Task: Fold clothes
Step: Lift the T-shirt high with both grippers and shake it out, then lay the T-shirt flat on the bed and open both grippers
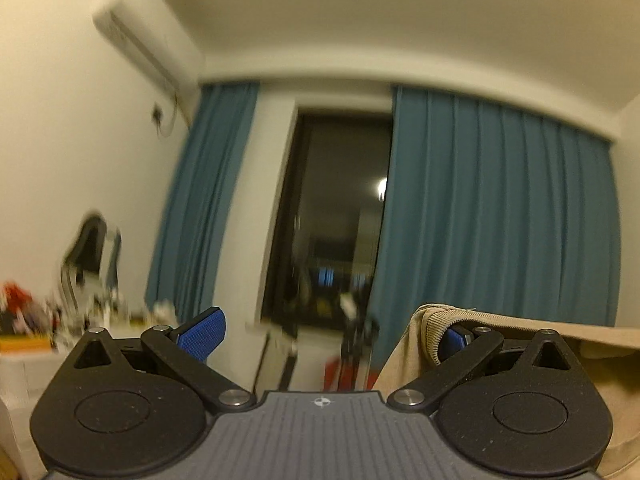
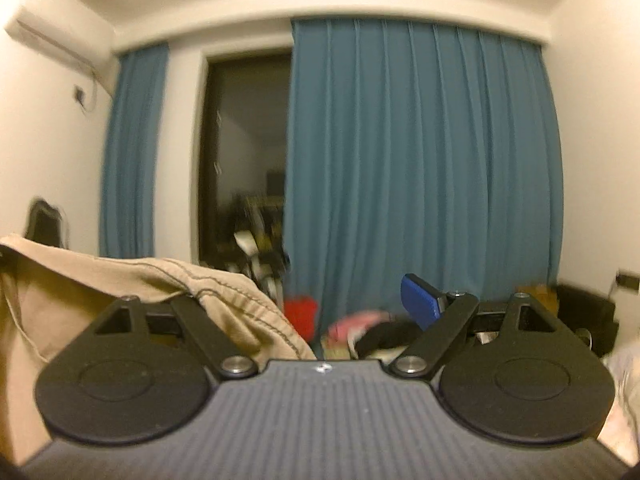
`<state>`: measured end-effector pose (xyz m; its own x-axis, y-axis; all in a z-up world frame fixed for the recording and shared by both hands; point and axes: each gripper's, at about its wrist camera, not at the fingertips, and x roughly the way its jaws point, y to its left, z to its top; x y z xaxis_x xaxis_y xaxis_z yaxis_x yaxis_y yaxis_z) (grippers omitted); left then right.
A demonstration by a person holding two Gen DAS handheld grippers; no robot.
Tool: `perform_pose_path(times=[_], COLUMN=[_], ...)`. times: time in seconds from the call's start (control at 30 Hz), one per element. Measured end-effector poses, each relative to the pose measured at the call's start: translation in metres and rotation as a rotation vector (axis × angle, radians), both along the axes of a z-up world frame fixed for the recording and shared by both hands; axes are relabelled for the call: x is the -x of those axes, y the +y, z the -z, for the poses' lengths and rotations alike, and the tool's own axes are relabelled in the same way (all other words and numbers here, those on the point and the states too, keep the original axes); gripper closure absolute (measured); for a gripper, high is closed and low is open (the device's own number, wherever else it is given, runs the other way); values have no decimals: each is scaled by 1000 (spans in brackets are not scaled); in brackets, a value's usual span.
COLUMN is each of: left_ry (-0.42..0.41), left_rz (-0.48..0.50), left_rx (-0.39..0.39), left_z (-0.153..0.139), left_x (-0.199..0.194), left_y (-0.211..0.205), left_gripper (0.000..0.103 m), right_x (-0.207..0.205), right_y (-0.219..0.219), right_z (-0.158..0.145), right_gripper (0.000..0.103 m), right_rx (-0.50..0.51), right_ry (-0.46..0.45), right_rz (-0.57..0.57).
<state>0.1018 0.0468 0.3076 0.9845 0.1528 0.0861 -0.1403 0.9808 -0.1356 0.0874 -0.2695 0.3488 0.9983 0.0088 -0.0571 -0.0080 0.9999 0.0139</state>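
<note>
Blue curtains [image 2: 420,152] back both raised views. Beige garment [image 1: 500,344] hangs stretched below the curtains, draped over one finger of each hand-held gripper: left [image 1: 332,332], right [image 2: 304,304]. Both stand spread, apparently hooking, not pinching. Step: lifting to spread; next, lay flat.

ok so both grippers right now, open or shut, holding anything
left gripper: jaws wide, beige garment draped over one finger, not pinched.
right gripper: jaws wide, same garment hooked over one finger.
</note>
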Motion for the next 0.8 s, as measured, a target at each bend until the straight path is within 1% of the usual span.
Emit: perform_pose_path(times=[0.07,0.13,0.27,0.33,0.4,0.43,0.5,0.57,0.63,0.7,0.73,0.8], left_ry=[56,100,218,285,367,414,524,646,777,886,940,1032], left_rz=[2,-12,-23,-17,6,19,63,110,139,189,221,288], left_rx=[12,5,14,-5,-26,-22,4,40,59,72,70,46], left_z=[27,60,141,186,238,262,304,343,370,384,386,388], left_x=[-50,-105,-214,-265,-314,-336,-377,-413,-437,-455,-465,-472], left_y=[2,0,-5,-10,-13,-12,-5,2,7,10,12,12], left_gripper=[0,0,0,0,0,0,2,5,6,6,6,5], right_x=[-44,-89,-193,-239,-295,-315,-360,-393,-424,-445,-453,-458], right_y=[-2,-1,-2,-3,-7,-11,-13,-14,-14,-9,-3,10], right_z=[30,60,127,160,196,220,260,300,339,368,378,385], right_gripper=[18,18,18,18,18,18,18,18,18,18,18,18], right_rx=[3,16,41,45,23,-1,-28,-24,-14,15,40,78], right_ry=[57,95,157,200,282,328,410,504,611,735,787,873], right_rz=[2,16,37,50,76,83,85,80,63,11,-5,-56])
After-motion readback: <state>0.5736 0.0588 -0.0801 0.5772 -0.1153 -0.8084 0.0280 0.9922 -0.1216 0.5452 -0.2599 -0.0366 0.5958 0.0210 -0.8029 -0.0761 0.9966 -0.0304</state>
